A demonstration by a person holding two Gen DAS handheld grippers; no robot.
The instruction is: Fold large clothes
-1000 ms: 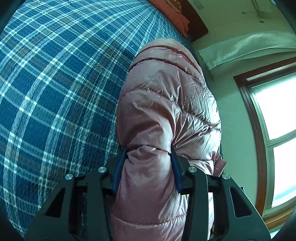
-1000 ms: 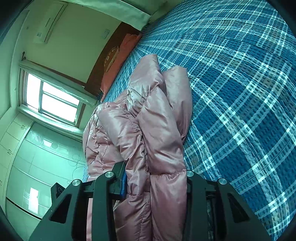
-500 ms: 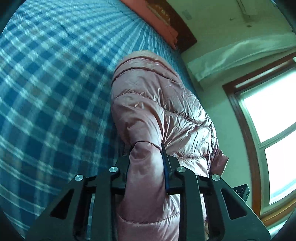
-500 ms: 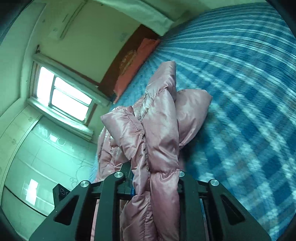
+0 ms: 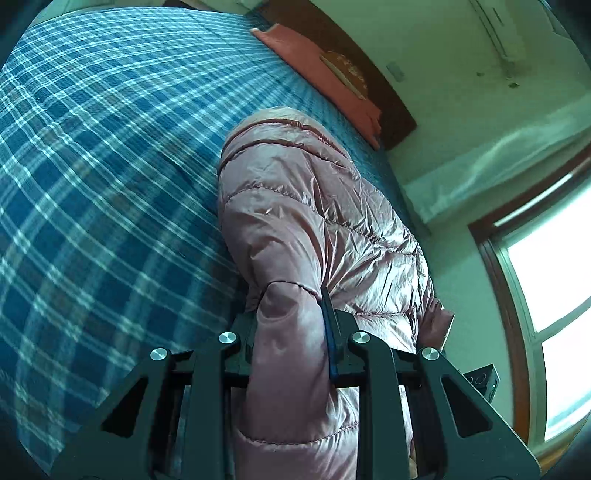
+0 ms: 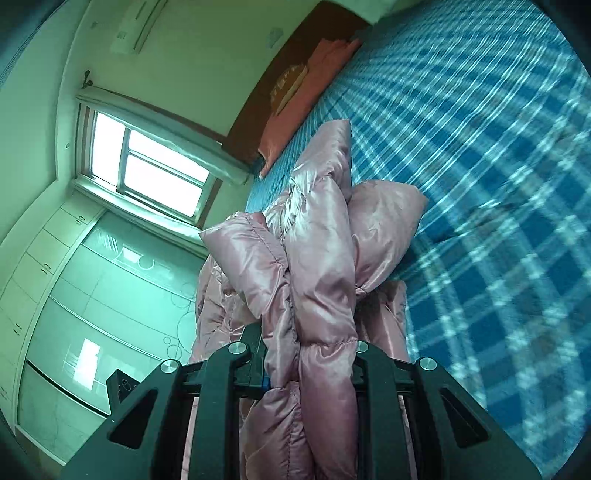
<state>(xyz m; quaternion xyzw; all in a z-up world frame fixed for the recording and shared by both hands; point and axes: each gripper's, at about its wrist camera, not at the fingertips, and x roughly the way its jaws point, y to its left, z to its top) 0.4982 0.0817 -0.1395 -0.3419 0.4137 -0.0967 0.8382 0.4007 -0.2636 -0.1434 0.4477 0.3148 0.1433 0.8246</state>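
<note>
A shiny pink quilted puffer jacket (image 5: 310, 206) hangs lifted above a bed with a blue plaid cover (image 5: 103, 177). My left gripper (image 5: 291, 325) is shut on a thick fold of the jacket. In the right wrist view the same jacket (image 6: 321, 266) bunches in several puffy folds, and my right gripper (image 6: 310, 354) is shut on them. The far end of the jacket still rests on the bed cover (image 6: 498, 184). The fingertips are mostly hidden by the fabric.
Orange-pink pillows (image 5: 325, 74) lie against a dark wooden headboard (image 6: 295, 59) at the far end of the bed. A window (image 6: 144, 170) and pale wardrobe doors (image 6: 92, 295) stand beside the bed. A wall air conditioner (image 6: 140, 26) hangs high.
Both grippers have closed tighter on the jacket and risen, tilting up so more wall, window and headboard show. The jacket is lifted and bunched further off the bed.
</note>
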